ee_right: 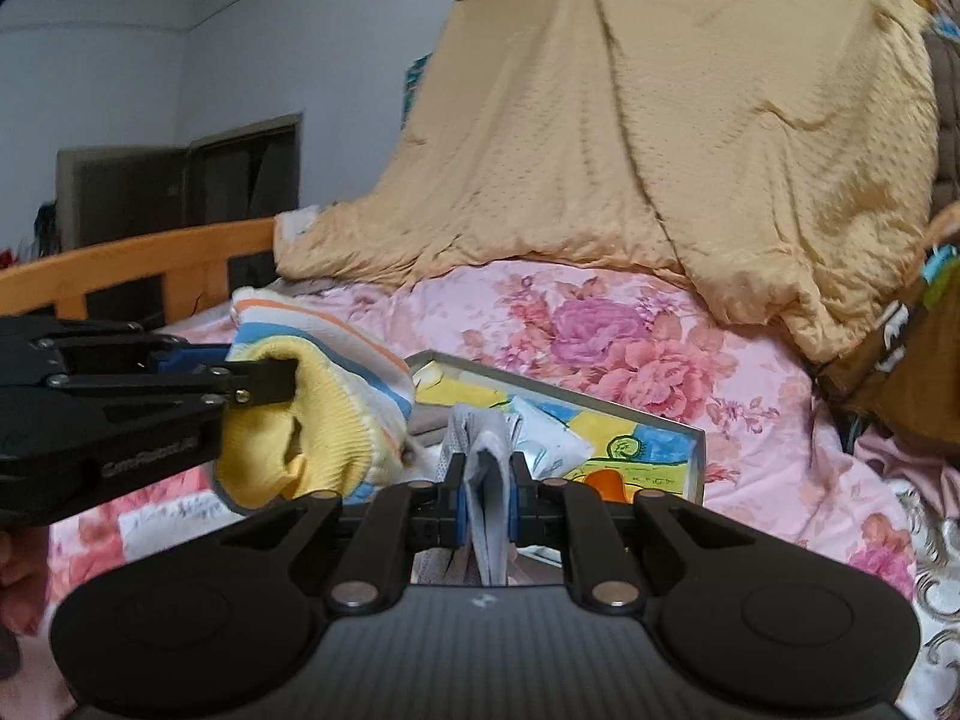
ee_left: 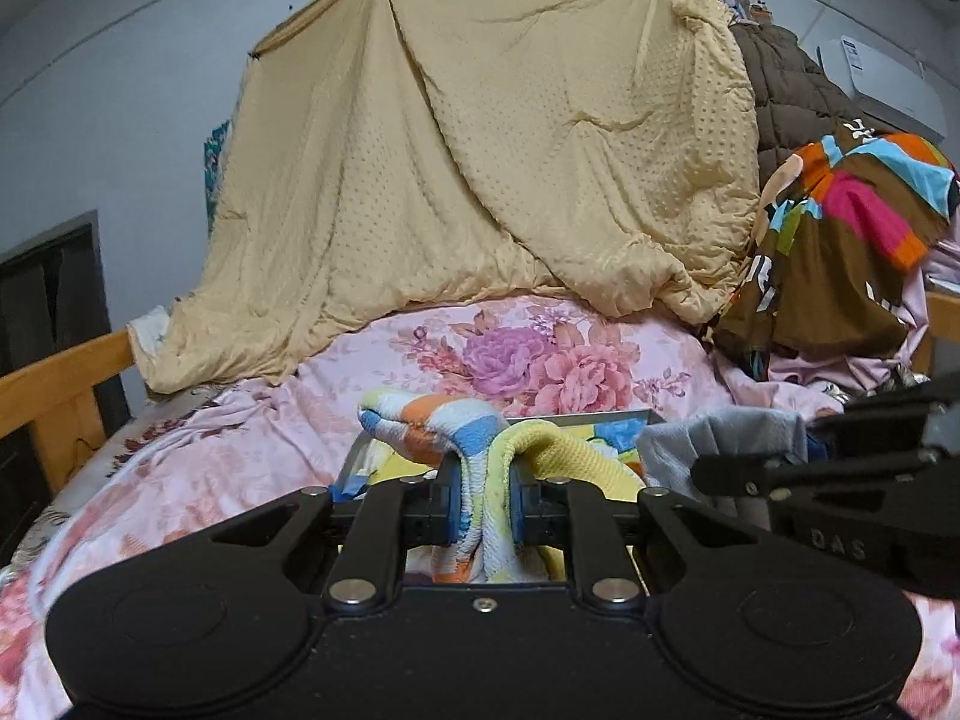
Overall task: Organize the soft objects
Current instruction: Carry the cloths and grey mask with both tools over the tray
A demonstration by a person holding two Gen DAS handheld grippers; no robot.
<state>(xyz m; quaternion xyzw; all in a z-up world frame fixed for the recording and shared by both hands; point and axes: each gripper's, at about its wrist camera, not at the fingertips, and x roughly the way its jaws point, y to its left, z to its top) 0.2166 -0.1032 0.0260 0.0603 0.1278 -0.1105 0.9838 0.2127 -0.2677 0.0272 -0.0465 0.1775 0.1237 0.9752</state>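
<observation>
- Now the left gripper (ee_left: pixel 485 495) has its fingers pinched narrow on a striped towel (ee_left: pixel 432 420), lifted over the bed (ee_left: pixel 180 450)
- right gripper (ee_right: pixel 485 495) fingers clamp a grey cloth (ee_right: pixel 489 480), just right of the towel
- both hang above a tray (ee_right: pixel 660 414) near the bed's middle
- likely light, limp, droopy; a grip on a bunched fold near an edge looks best, since loose ends may snag the tray rim

Bed in pink floral sheet (ee_left: pixel 252 438), bearing tan quilt (ee_left: pixel 480 150), shallow tray (ee_right: pixel 696 450) and multicoloured clothes heap (ee_left: pixel 840 240).
</observation>
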